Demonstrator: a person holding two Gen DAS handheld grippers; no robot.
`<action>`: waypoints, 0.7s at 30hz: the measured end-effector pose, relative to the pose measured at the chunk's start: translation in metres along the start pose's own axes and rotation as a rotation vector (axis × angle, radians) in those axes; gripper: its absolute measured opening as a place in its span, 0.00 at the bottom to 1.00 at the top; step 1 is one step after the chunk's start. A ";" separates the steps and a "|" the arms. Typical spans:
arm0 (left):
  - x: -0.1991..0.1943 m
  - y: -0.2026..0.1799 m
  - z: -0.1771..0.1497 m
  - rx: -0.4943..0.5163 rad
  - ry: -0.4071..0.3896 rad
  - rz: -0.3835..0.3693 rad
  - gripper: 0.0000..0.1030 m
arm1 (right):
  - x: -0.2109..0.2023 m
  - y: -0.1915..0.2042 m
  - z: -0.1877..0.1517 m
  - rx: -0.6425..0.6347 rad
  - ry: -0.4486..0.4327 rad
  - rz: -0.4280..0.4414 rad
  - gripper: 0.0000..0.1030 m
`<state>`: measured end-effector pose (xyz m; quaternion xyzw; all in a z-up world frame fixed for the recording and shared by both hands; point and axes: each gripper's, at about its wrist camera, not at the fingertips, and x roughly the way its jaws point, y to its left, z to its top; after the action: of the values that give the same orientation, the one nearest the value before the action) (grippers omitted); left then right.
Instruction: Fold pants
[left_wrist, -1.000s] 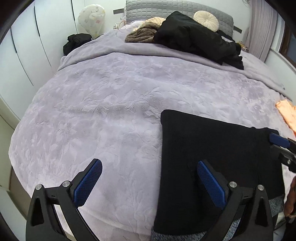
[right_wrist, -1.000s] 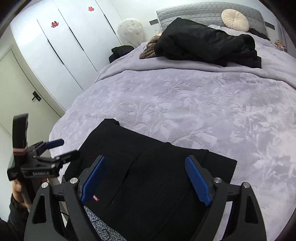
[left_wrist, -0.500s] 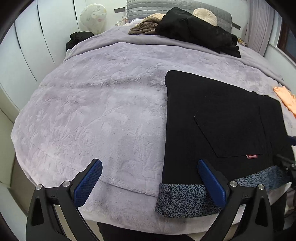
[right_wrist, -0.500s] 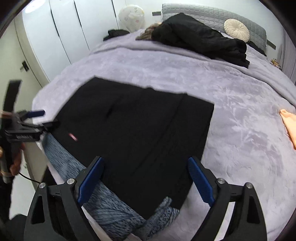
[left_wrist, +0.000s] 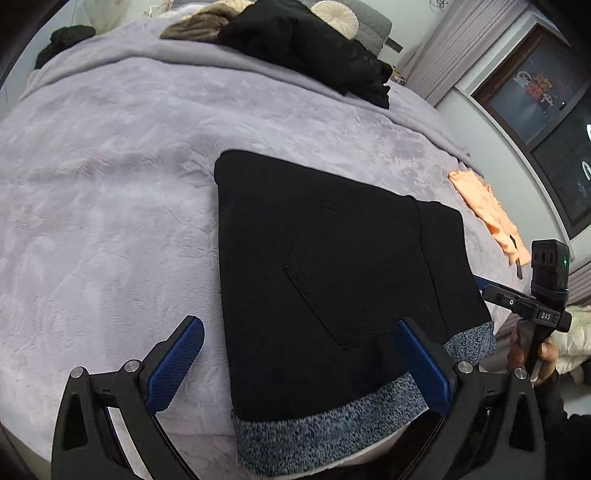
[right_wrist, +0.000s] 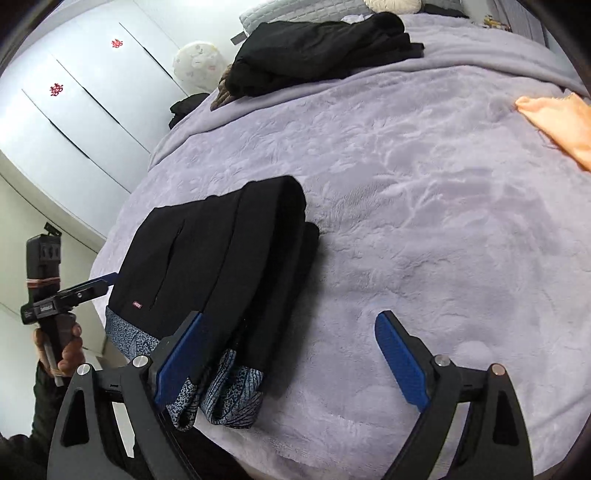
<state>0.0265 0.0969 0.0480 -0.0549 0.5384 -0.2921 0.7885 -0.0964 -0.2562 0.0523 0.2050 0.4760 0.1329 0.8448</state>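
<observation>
The black pants lie folded into a flat rectangle near the front edge of the bed, with a speckled blue-grey band along the near edge. They also show in the right wrist view, with layered folds at their right side. My left gripper is open and empty, hovering above the pants' near left part. My right gripper is open and empty, above the pants' right edge. Each gripper shows from the side in the other's view, the right one and the left one.
A lilac blanket covers the bed. A pile of black clothes and a brown item lie near the headboard. An orange garment lies at the right edge. White wardrobes stand to the left.
Both grippers have pulled back and turned, so each view has swung. The pants lie still, narrower than half a second ago, with the right part folded over.
</observation>
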 end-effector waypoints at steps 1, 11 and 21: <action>0.008 0.002 0.001 -0.011 0.016 0.001 1.00 | 0.006 0.000 0.000 0.003 0.012 0.017 0.91; 0.045 0.004 0.006 -0.059 0.085 -0.138 1.00 | 0.071 0.021 0.005 0.002 0.106 0.213 0.92; 0.026 -0.028 0.004 -0.016 0.006 -0.046 0.76 | 0.041 0.035 -0.002 -0.076 0.038 0.177 0.61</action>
<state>0.0256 0.0594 0.0395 -0.0728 0.5418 -0.3061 0.7794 -0.0780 -0.2076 0.0372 0.2116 0.4666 0.2290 0.8277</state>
